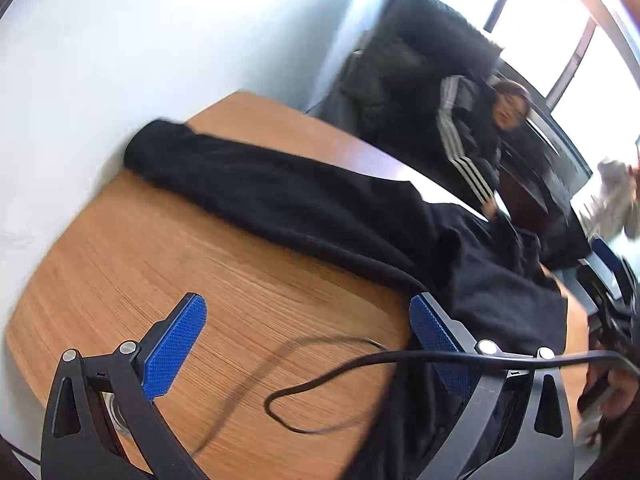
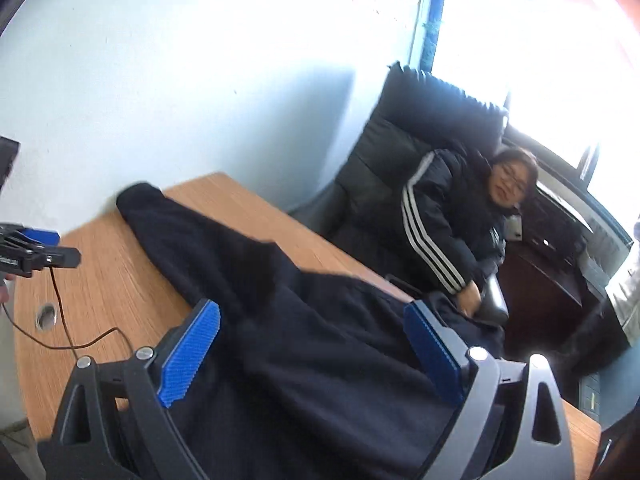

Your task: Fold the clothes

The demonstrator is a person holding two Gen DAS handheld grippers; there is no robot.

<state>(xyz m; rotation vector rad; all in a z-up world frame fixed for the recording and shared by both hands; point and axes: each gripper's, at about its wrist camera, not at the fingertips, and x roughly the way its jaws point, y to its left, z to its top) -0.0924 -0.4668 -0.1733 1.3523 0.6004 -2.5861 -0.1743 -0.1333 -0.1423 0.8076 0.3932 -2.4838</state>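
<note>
A black fleece garment (image 1: 320, 216) lies stretched across the wooden table (image 1: 140, 248), one end at the far left by the wall, the bulk bunched at the right. My left gripper (image 1: 308, 320) is open and empty above bare wood, its right finger beside the cloth's edge. In the right wrist view the same garment (image 2: 280, 320) fills the middle. My right gripper (image 2: 312, 332) is open above the cloth, holding nothing. The left gripper (image 2: 36, 252) shows at the left edge of that view.
A thin black cable (image 1: 360, 364) loops over the table in front of the left gripper. A cable hole (image 2: 46, 314) sits in the tabletop. A person (image 2: 472, 224) sits in a black armchair (image 2: 400, 128) beyond the table's far edge. A white wall (image 1: 120, 40) borders the table.
</note>
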